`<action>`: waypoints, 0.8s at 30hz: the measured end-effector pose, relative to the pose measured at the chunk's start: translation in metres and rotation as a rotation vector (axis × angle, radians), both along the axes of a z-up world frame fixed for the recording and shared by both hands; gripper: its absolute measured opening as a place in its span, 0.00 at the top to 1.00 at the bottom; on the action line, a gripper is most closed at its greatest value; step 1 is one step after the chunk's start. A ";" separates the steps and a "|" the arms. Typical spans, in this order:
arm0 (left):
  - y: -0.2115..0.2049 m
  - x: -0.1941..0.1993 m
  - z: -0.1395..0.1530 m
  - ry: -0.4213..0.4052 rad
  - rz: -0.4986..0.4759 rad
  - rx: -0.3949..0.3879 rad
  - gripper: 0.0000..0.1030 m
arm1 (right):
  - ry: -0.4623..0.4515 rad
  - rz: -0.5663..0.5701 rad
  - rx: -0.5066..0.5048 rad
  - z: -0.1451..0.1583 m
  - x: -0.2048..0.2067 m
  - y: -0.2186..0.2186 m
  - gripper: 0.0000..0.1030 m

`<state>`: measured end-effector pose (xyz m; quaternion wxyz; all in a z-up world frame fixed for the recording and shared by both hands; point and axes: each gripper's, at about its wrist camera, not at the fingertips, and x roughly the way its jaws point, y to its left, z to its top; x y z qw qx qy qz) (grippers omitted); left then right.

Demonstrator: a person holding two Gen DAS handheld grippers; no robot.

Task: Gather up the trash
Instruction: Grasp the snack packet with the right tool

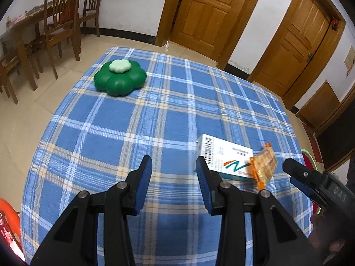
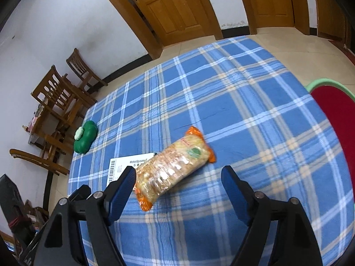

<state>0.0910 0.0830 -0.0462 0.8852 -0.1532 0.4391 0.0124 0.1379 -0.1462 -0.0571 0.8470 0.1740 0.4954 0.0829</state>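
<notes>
Hovering low over the table (image 1: 137,119), both tools point steeply down at its blue plaid cloth. The left tool (image 1: 174,166) stands partly open with nothing between its blue pads; the white medicine box (image 1: 224,157) lies just past its right finger. The right tool (image 2: 178,173) is spread wide and grips nothing, its pads clear of the snack packet (image 2: 175,166), whose near end lies between them, close to the left finger. That orange-edged packet rests flat, overlapping one end of the box. Far across the cloth, near the edge, sits a green flower-shaped container (image 1: 119,78) with a pale lid.

Beyond the table run pale floor tiles, white walls with a dark skirting, wooden doors (image 1: 208,11) and wooden chairs (image 1: 62,22) at a second table. A red cushion (image 2: 335,113) with a green rim shows beside the table, cut off by the frame. Something orange at the left view's lower corner is too cropped to identify, possibly a stool. The box's small print is unreadable.
</notes>
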 end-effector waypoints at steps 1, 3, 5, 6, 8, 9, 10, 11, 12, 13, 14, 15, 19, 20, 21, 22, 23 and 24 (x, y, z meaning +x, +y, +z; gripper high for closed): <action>0.001 0.000 0.000 0.001 0.003 -0.002 0.60 | 0.008 0.004 -0.002 -0.002 0.003 0.003 0.21; 0.006 0.000 -0.003 0.004 0.011 -0.008 0.60 | 0.019 0.010 0.001 -0.006 0.008 0.009 0.21; 0.011 -0.001 -0.005 0.007 0.017 -0.013 0.60 | 0.025 0.013 0.003 -0.008 0.013 0.014 0.21; 0.012 -0.001 -0.005 0.009 0.018 -0.014 0.60 | 0.025 0.017 0.003 -0.009 0.015 0.017 0.21; 0.015 -0.002 -0.007 0.012 0.021 -0.019 0.60 | 0.025 0.020 -0.004 -0.010 0.021 0.023 0.21; 0.017 -0.003 -0.008 0.015 0.022 -0.021 0.60 | 0.028 0.021 -0.007 -0.011 0.023 0.025 0.21; 0.018 -0.003 -0.009 0.017 0.022 -0.022 0.60 | 0.032 0.019 -0.011 -0.012 0.025 0.028 0.21; 0.018 -0.003 -0.010 0.019 0.021 -0.024 0.60 | 0.035 0.019 -0.014 -0.013 0.027 0.029 0.21; 0.019 -0.004 -0.011 0.021 0.020 -0.027 0.60 | 0.039 0.019 -0.017 -0.015 0.028 0.030 0.22; 0.019 -0.004 -0.012 0.023 0.019 -0.029 0.60 | 0.044 0.019 -0.018 -0.016 0.029 0.031 0.26; 0.019 -0.004 -0.013 0.027 0.016 -0.032 0.60 | 0.049 0.020 -0.022 -0.018 0.029 0.032 0.34; 0.019 -0.004 -0.014 0.030 0.013 -0.034 0.60 | 0.054 0.022 -0.026 -0.019 0.029 0.032 0.39; 0.014 -0.003 -0.016 0.038 -0.006 -0.036 0.60 | 0.052 0.031 -0.021 -0.021 0.027 0.027 0.54; 0.012 -0.003 -0.017 0.039 -0.013 -0.036 0.60 | 0.054 0.033 -0.016 -0.022 0.026 0.025 0.54; 0.010 -0.003 -0.017 0.040 -0.022 -0.036 0.60 | 0.055 0.033 -0.006 -0.022 0.025 0.021 0.54; 0.007 -0.002 -0.017 0.042 -0.030 -0.036 0.60 | 0.052 0.032 -0.001 -0.022 0.024 0.018 0.54; 0.005 -0.002 -0.018 0.044 -0.038 -0.035 0.60 | 0.047 0.031 -0.003 -0.021 0.022 0.015 0.54; 0.002 -0.002 -0.018 0.046 -0.050 -0.035 0.60 | 0.038 0.028 -0.004 -0.020 0.019 0.011 0.54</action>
